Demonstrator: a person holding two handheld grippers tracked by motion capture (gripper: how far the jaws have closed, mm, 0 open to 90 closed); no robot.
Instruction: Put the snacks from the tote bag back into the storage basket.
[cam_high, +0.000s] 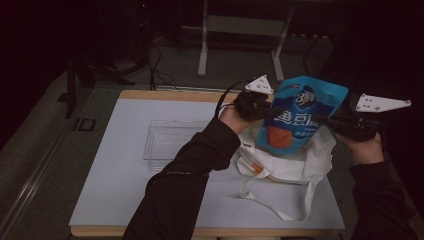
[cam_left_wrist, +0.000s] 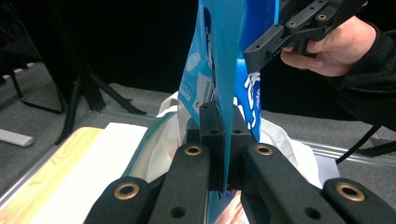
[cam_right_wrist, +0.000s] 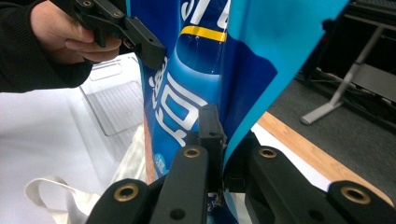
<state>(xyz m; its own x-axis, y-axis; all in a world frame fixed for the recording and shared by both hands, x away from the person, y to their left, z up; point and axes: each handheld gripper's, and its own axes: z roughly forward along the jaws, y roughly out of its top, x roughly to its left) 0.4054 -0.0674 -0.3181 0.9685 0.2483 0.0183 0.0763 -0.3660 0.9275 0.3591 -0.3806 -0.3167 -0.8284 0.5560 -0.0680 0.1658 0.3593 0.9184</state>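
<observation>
Left gripper (cam_high: 267, 111): we log its jaws clamped on one side edge of the blue pouch (cam_high: 300, 117); in the left gripper view the pads (cam_left_wrist: 212, 135) pinch the pouch's thin edge (cam_left_wrist: 227, 93) between them.

Right gripper (cam_high: 327, 121): likewise clamped, on the opposite edge of the pouch; in the right gripper view the film (cam_right_wrist: 243, 84) runs straight into the closed jaws.

Pouch: held upright in the air between the two grippers, above the tote (cam_high: 285, 167), its lower end just over the tote's open mouth. We cannot tell whether the bottom corner touches the cloth.

Tote: white cloth, slumped on the surface (cam_high: 120, 190), handles (cam_high: 272, 202) trailing toward the person, just right of the tray (cam_high: 167, 140).

Tray: clear plastic, nothing in it as far as we can see, left of the tote and behind the left forearm (cam_high: 200, 155).

Step in hand, as we judge it: the pouch is being lifted clear of the tote, carried by both grippers.

Next move, as we judge it: carry the pouch left from above the tote to above the tray, keeping both grips level so the film does not twist or slip, lower it flat into the tray, then part both pairs of jaws.
</observation>
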